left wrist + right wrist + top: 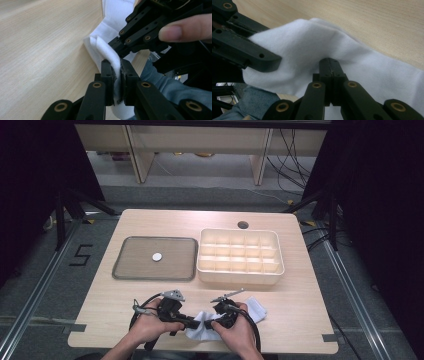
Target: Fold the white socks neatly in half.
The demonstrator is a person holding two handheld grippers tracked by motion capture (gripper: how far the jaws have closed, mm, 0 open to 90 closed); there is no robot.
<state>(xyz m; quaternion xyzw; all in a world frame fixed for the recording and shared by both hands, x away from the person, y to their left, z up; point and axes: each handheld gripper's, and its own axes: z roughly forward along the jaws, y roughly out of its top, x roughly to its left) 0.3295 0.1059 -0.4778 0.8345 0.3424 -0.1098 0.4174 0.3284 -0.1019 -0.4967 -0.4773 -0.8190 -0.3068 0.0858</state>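
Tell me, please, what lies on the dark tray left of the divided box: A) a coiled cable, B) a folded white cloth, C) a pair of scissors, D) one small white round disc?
D: the high view shows one small white disc lying alone on the tray.

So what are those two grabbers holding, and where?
Both pinch the white sock: left gripper on a folded edge, right gripper on a fold of its fabric.

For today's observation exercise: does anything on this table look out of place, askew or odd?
One oddity: a lone small white disc lies on the otherwise bare grey tray. The compartment box sits square beside the tray. The white cloth is bunched only because the left gripper and the right gripper pinch it.
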